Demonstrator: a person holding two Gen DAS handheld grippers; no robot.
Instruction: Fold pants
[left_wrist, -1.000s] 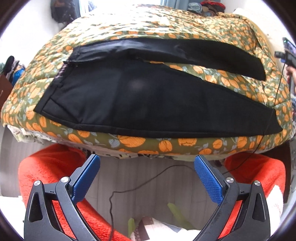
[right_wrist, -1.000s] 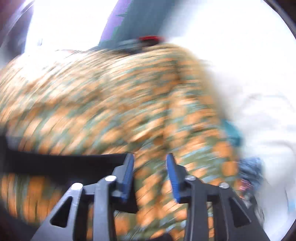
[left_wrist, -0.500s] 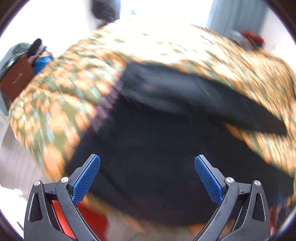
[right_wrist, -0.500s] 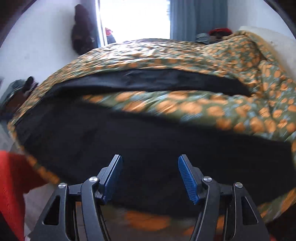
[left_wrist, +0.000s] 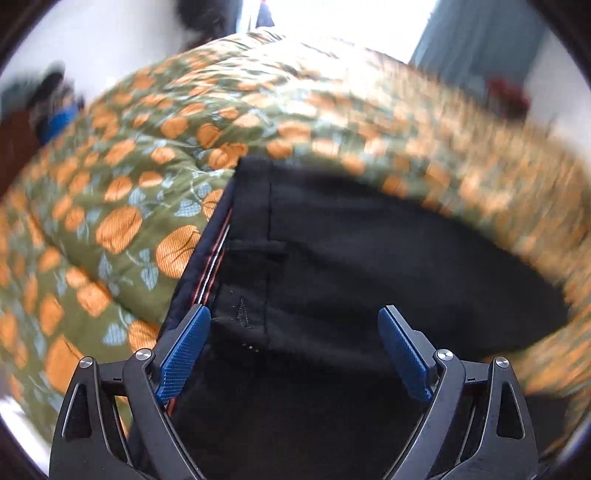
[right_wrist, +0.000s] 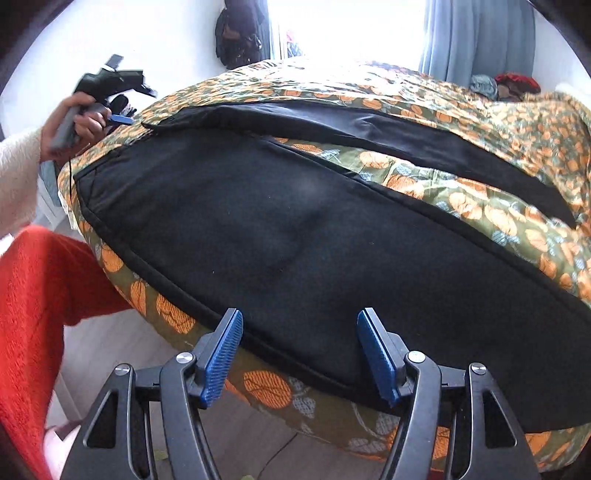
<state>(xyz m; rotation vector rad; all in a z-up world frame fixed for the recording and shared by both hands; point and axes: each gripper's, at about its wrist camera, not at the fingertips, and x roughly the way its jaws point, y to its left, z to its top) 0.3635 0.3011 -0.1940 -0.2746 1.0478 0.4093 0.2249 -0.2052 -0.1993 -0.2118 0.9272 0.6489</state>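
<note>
Black pants (right_wrist: 295, 240) lie spread on a quilt (right_wrist: 480, 206) printed with orange pumpkins, the two legs splayed apart with the far leg (right_wrist: 406, 147) nearer the window. My left gripper (left_wrist: 293, 350) hovers over the waistband (left_wrist: 251, 229) at the pants' left end. Its jaws are wide and closing, with black cloth below them and the pads pressing on nothing. My right gripper (right_wrist: 299, 354) stands open over the near hem edge of the closer leg, gripping nothing. A hand (right_wrist: 85, 123) holding the other gripper shows at the waist end.
The quilt drapes over the bed's near edge above a pale floor (right_wrist: 110, 350). The person's red fleece leg (right_wrist: 33, 314) and white sleeve (right_wrist: 18, 177) are at the left. A grey curtain (right_wrist: 476, 37) and a pile of clothes (right_wrist: 509, 83) lie beyond the bed.
The left gripper moved from off the bed's edge to over the waistband, and its jaws narrowed a little. The right gripper swung down to the near leg's edge and its jaws widened.
</note>
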